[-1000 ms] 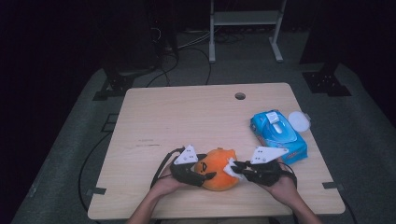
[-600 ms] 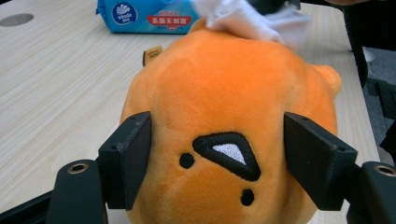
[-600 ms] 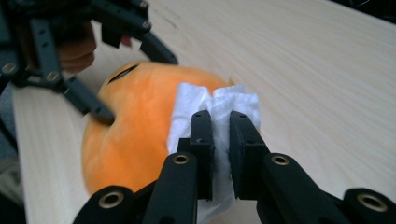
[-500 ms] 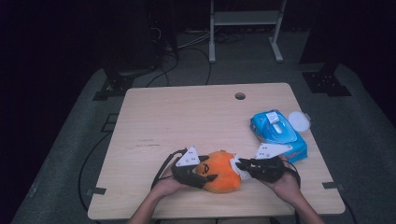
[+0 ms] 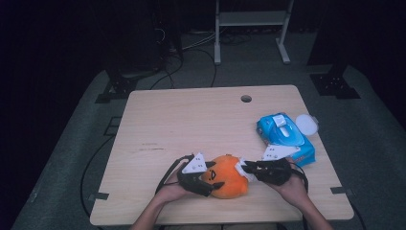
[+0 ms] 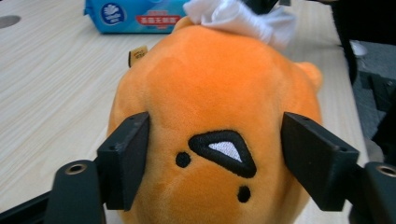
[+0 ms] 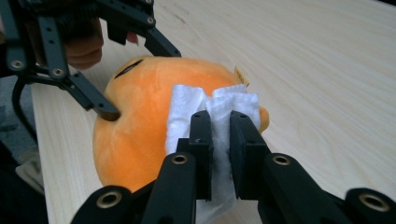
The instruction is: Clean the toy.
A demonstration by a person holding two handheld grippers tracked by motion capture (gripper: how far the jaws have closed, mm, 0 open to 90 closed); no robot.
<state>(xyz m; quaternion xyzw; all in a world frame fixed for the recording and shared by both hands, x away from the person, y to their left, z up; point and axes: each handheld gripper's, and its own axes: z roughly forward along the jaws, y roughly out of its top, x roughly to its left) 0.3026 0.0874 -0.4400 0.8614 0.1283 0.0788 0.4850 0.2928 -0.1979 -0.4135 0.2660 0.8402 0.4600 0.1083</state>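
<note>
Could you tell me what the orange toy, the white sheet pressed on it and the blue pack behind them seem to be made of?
Orange toy: soft plush, going by its short matte nap and embroidered black-and-white face marks.
White sheet: probably a wet wipe or tissue, thin, limp and creased.
Blue pack: likely glossy plastic film with a printed label and a white flip lid.

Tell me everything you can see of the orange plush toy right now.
The orange plush toy is round and soft, with fuzzy fabric, a black embroidered triangle with a white centre, two black dots and a small tan tag. It lies near the table's front edge. The left claw straddles it, jaws against its sides. The right claw presses a white wipe onto it.
</note>
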